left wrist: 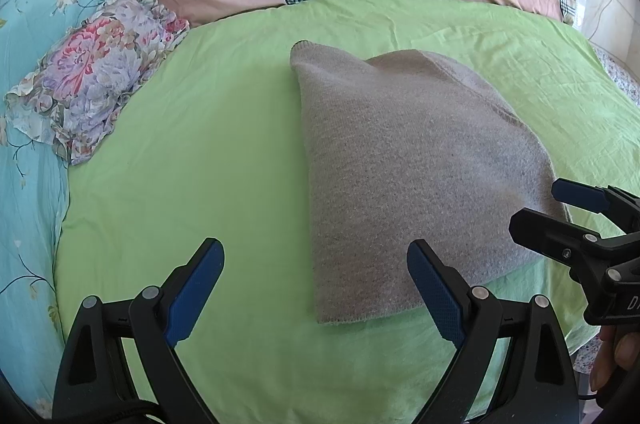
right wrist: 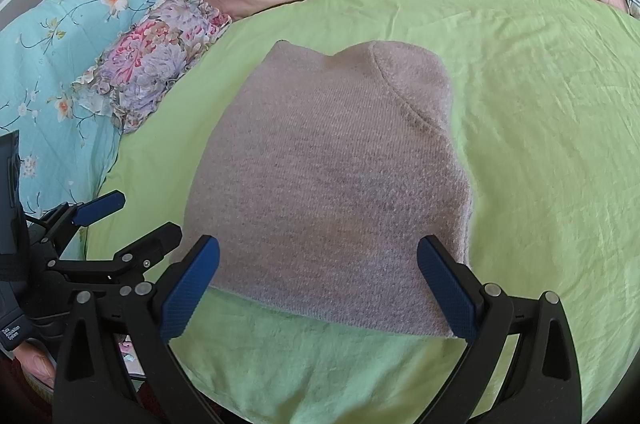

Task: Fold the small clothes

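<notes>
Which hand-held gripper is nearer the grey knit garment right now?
Right. The right hand-held gripper is open astride the grey knit garment at its near edge. The left hand-held gripper is open over the green sheet, beside the garment's left edge.

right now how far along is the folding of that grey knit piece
The grey knit garment already lies as a compact, flat bundle on the green sheet, so at least one fold looks done. Nothing is in hand: the left gripper and right gripper are both open and empty. Possibly a final fold or tidying remains.
</notes>
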Action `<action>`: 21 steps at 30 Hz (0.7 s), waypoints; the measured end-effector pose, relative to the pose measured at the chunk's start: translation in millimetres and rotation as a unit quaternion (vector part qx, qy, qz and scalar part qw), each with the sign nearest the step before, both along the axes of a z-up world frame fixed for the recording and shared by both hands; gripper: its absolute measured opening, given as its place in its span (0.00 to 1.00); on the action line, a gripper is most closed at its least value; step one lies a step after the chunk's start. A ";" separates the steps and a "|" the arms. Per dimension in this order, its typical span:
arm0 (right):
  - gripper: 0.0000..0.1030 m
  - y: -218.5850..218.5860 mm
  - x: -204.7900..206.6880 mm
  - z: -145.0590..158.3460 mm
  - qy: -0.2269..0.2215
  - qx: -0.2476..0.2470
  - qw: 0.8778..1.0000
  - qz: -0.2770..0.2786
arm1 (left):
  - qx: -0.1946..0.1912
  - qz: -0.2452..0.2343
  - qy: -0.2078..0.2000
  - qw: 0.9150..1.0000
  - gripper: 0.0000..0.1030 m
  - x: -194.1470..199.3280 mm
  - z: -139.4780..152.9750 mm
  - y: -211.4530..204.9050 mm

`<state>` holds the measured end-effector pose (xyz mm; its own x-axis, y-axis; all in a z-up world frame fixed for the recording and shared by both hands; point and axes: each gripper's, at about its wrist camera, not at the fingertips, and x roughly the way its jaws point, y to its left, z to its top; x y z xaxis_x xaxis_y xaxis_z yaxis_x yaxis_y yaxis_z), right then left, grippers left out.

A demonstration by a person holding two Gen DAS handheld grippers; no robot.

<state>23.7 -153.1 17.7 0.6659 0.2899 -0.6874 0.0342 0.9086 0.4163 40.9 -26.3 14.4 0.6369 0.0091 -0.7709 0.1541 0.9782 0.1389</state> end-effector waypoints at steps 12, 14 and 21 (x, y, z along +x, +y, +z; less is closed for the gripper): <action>0.96 -14.5 8.9 6.7 -0.009 -0.012 1.000 -0.011 | -0.005 0.010 -0.014 1.000 0.91 20.1 11.0 5.7; 0.96 -18.0 11.3 7.3 -0.011 -0.011 1.000 -0.013 | -0.008 0.013 -0.012 1.000 0.91 23.5 12.1 7.2; 0.96 -23.2 18.7 7.3 -0.017 -0.010 1.000 -0.006 | -0.003 0.016 -0.007 1.000 0.91 28.5 9.8 4.5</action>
